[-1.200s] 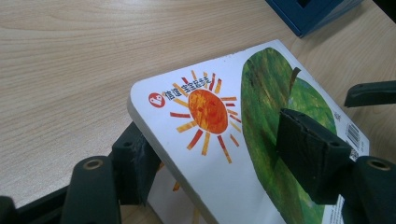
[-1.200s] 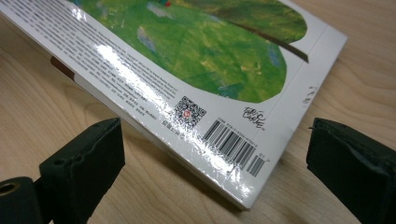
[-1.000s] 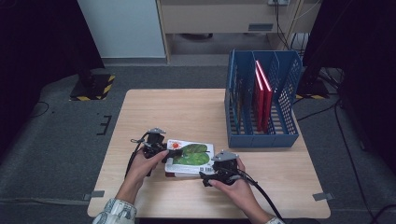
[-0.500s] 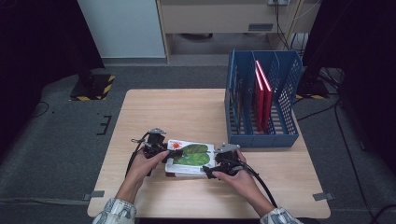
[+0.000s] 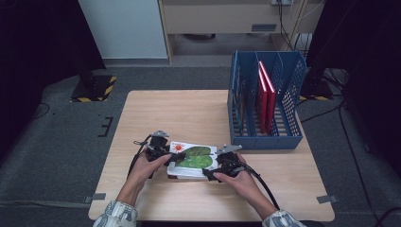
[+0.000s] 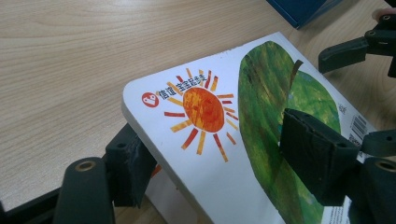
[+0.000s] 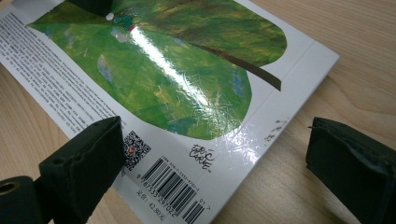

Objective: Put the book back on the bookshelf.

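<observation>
- High view: blue file rack (image 5: 265,101) stands on the far right of the wooden surface (image 5: 189,111), with red books (image 5: 265,97) upright in it, well apart from the picture book (image 5: 191,161). The book lies flat near the person's edge of the surface, white cover with a green leaf and an orange sun. Left hand-held gripper (image 5: 166,156) is at the book's left end, right hand-held gripper (image 5: 212,171) at its right end; nothing else stands between them.
- Left gripper view: bare wood lies beyond the book (image 6: 233,140), and a corner of the blue rack (image 6: 299,9) shows at the top. The cover shows an orange sun with rays, a small red logo and a wide green leaf. The left hand-held gripper (image 6: 224,172) straddles the book's corner, one jaw at the edge under the cover, the other over the leaf; its jaws have just been opening and I cannot tell whether the pads press. The right hand-held gripper (image 6: 355,46) sits at the far end.
- Right gripper view: glossy cover of the book (image 7: 177,84) shows the leaf, small print, a barcode and a QR code. The right hand-held gripper (image 7: 224,168) has its jaws apart, one by the barcode, the other over bare wood beside the book's edge.
</observation>
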